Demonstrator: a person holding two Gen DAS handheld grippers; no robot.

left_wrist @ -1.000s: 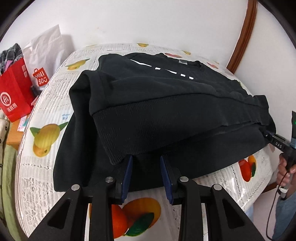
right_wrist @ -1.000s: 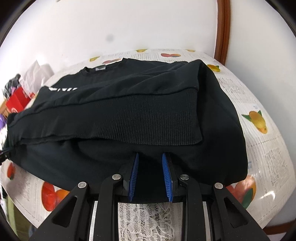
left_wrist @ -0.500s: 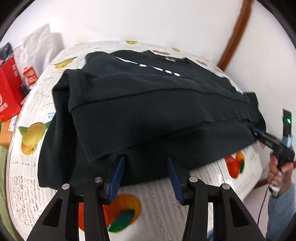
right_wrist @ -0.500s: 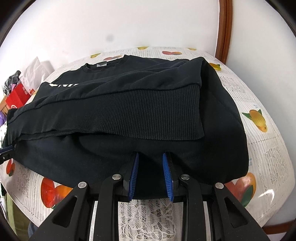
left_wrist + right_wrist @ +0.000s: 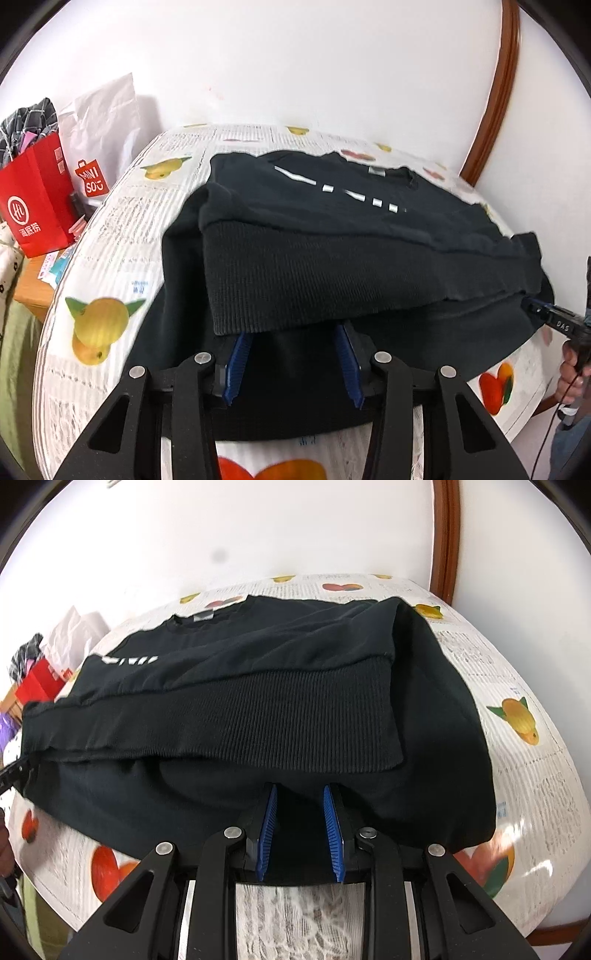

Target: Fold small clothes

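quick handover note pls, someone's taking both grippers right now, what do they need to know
Left gripper: jaws closing, black fabric between them; no firm pinch visible.
Right gripper: narrow gap over the near edge, grip unclear.
Black sweatshirt lies on the fruit-print tablecloth, ribbed hem folded up over the body, white print and neck label toward the wall.
Done: hem fold.
Left: probably further folds into a compact stack.

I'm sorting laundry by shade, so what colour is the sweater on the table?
The sweater is black with a ribbed hem and small white markings, clearest in the left wrist view.
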